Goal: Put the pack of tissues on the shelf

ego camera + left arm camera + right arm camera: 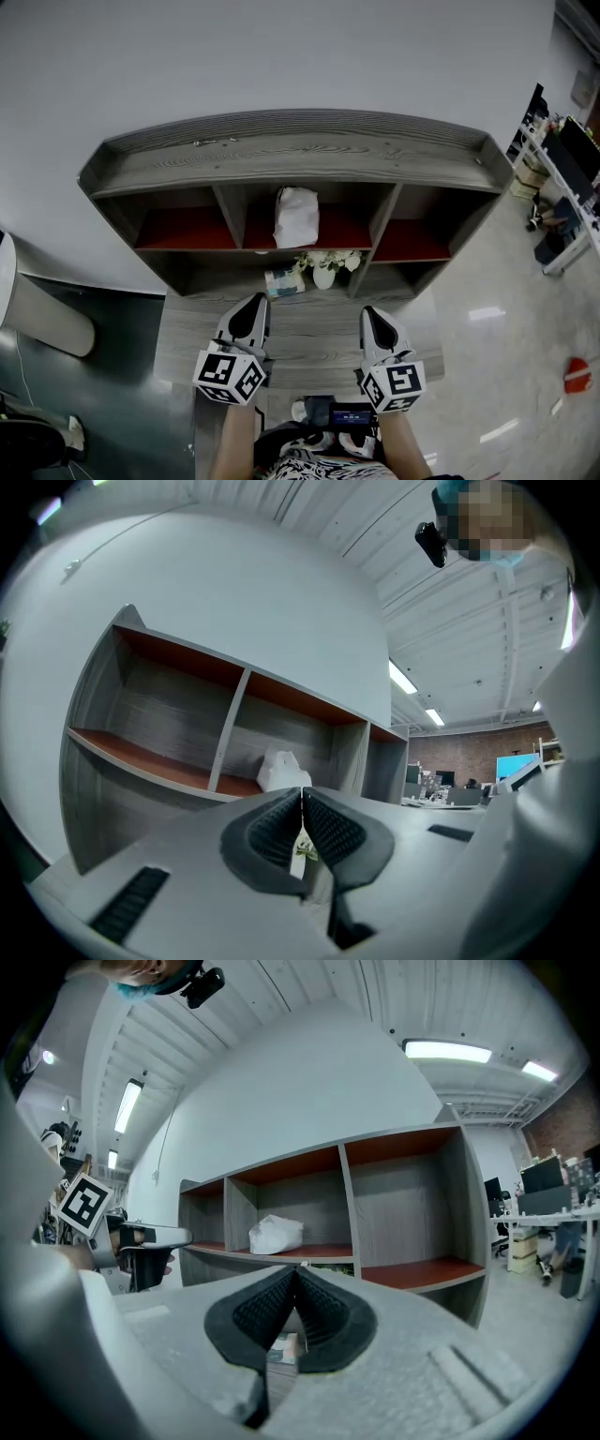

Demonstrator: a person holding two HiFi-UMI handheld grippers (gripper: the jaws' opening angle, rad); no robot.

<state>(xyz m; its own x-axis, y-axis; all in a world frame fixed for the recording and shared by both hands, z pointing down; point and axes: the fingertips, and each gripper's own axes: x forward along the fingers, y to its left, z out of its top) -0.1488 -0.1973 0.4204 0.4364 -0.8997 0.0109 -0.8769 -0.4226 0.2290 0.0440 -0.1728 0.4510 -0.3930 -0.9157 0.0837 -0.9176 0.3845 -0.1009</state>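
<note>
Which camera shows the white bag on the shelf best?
Head view: the white bag sits whole in the middle compartment. Right gripper view shows it smaller; left gripper view, partly behind the fingers.

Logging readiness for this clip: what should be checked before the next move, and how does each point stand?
1. The left gripper has its jaws together with nothing between them: ok.
2. The right gripper has its jaws together with nothing between them: ok.
3. The white pack lies in the middle compartment of the shelf: ok.
4. The small printed pack sits beside the flower vase on the lower board; whether it holds tissues: cannot tell.
</note>
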